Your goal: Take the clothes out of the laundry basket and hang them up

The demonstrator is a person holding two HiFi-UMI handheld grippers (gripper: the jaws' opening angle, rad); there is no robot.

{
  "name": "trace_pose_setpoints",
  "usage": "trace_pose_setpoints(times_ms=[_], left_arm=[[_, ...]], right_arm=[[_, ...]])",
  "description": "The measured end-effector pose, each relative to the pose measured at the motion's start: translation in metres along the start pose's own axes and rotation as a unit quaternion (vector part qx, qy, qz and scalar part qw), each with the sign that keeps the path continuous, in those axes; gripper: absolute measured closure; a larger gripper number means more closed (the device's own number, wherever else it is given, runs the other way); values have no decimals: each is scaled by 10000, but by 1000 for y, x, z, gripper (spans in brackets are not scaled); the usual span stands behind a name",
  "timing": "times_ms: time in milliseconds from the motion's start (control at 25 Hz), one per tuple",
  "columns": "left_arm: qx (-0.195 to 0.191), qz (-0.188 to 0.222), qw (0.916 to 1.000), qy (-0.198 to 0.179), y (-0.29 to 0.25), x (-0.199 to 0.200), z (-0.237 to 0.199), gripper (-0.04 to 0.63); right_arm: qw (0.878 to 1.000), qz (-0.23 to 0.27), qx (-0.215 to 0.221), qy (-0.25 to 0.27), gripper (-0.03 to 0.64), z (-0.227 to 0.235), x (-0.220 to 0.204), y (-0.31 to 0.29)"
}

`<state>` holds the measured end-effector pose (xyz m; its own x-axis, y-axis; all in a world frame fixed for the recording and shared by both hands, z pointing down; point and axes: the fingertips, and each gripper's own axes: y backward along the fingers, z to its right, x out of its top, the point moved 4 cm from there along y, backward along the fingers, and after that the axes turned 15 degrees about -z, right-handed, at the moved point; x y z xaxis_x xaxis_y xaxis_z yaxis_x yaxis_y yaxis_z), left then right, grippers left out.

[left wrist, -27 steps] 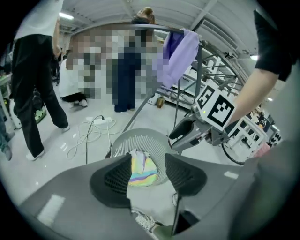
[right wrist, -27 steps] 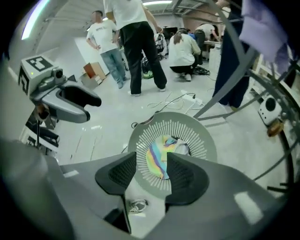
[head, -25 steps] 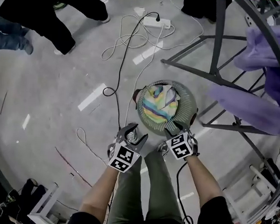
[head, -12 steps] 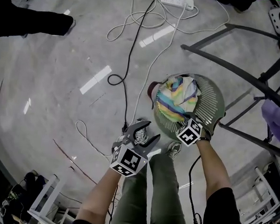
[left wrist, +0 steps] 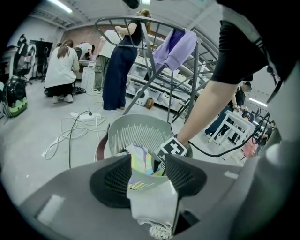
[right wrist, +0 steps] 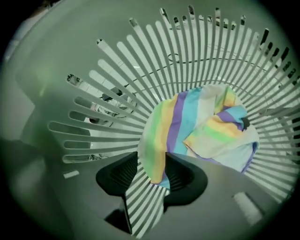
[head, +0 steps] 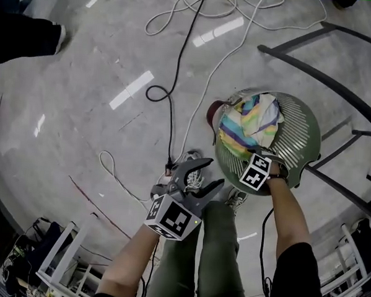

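Observation:
A round green slatted laundry basket (head: 301, 129) stands on the floor right of centre, with a pastel striped cloth (head: 249, 120) inside. My right gripper (head: 251, 157) points steeply down into the basket at its near rim. In the right gripper view its jaws have just been closing, and the cloth's (right wrist: 201, 124) hanging edge shows in the gap between them without the pads pressing it. My left gripper (head: 201, 178) hovers left of the basket over a white sneaker (head: 189, 165), jaws wide apart and holding nothing. In the left gripper view the basket (left wrist: 136, 129) lies ahead.
Black and white cables (head: 175, 101) loop over the concrete floor. Dark metal legs of a drying rack (head: 329, 75) run past the basket's far side. A purple garment (left wrist: 176, 47) hangs on the rack. A white frame (head: 61, 265) stands at bottom left. People stand in the background.
My right gripper dropped from above the basket's near rim down into it, tipping to point downward. My left gripper sank a little. The head view swung, shifting the basket rightward.

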<state>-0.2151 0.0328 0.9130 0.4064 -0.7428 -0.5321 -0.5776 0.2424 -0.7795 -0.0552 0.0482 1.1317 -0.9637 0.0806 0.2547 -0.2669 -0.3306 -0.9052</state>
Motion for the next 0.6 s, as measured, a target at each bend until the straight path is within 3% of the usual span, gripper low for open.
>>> trace_pose_setpoints(times_ms=[80, 160, 200, 400, 600], left_arm=[[16, -6, 10000, -41, -3, 1, -3, 396], [31, -19, 10000, -29, -4, 1, -6, 396], [36, -41, 10000, -22, -4, 0, -7, 396], [122, -185, 9998, -15, -3, 4, -3, 396], [171, -264, 9995, -18, -2, 18, 6, 396]], right_arm=[[9999, -8, -121, -26, 462, 4, 1, -9], [9997, 40, -213, -83, 582, 8, 2, -13], [9997, 76, -220, -100, 595, 9, 2, -12], [9964, 720, -146, -412, 603, 12, -4, 23], [9766, 1807, -133, -1159, 603, 15, -28, 104]])
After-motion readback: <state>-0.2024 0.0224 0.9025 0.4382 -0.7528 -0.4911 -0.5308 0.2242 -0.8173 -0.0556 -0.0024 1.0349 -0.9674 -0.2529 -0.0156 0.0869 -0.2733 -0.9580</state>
